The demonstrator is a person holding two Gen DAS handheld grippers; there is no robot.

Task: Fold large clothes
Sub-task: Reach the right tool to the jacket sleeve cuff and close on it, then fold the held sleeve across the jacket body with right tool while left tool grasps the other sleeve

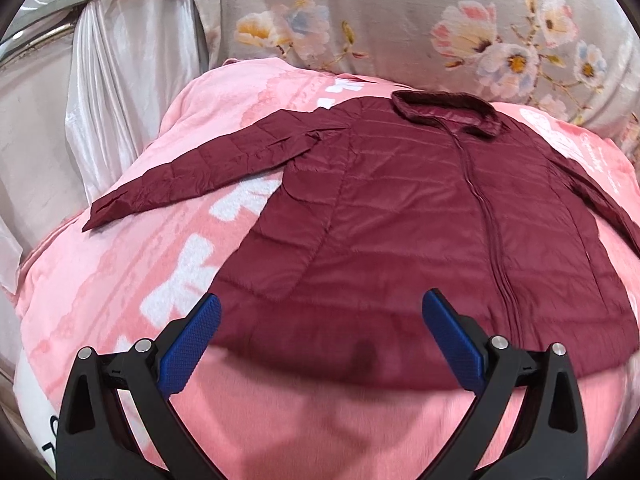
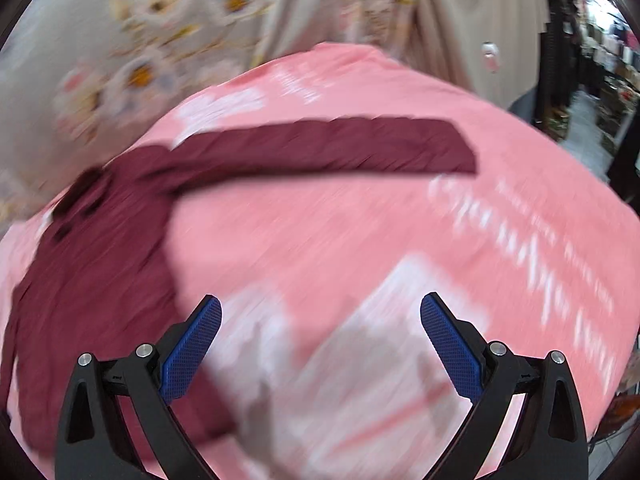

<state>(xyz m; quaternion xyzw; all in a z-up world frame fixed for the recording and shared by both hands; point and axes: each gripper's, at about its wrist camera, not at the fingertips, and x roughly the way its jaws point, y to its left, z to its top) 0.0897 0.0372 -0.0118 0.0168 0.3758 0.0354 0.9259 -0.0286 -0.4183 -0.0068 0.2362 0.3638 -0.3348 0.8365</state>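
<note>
A dark red jacket (image 1: 420,208) lies flat on a pink blanket (image 1: 120,280); flowered grey cloth (image 1: 400,20) fills the upper frame. The left gripper (image 1: 320,332) and right gripper (image 2: 320,332) both stand wide, holding nothing.

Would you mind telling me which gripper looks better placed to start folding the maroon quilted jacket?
Probably the left gripper: its open jaws hang right over the maroon quilted jacket's hem. The right gripper, also open, faces bare pink blanket, short of the sleeve.
</note>
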